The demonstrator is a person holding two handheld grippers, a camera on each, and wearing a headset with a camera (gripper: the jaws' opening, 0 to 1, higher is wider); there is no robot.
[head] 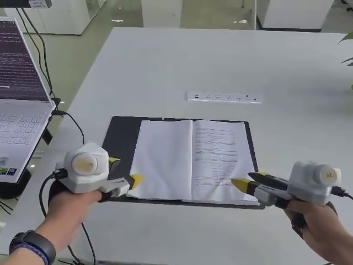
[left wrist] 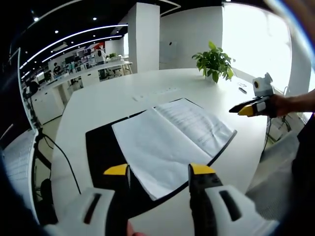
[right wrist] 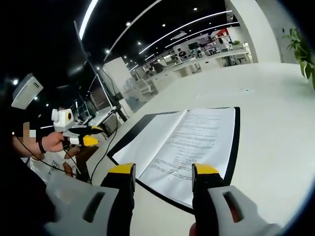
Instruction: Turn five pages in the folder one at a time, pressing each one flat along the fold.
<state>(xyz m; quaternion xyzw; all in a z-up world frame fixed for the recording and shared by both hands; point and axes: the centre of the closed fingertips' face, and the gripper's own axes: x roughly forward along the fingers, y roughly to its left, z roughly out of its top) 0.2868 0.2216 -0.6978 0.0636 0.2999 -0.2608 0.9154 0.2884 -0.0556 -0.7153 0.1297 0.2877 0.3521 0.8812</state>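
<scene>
An open folder with a black cover lies flat on the white table. Its left page is blank and its right page carries printed text. My left gripper hovers at the folder's near left corner, open with nothing between its jaws. My right gripper is open too, its yellow tips over the near right corner of the printed page, with its jaws apart. Each gripper shows in the other's view: right gripper, left gripper.
An open laptop sits at the table's left edge, with black cables running past the folder's left side. A white power strip lies behind the folder. A potted plant stands at the far right of the table.
</scene>
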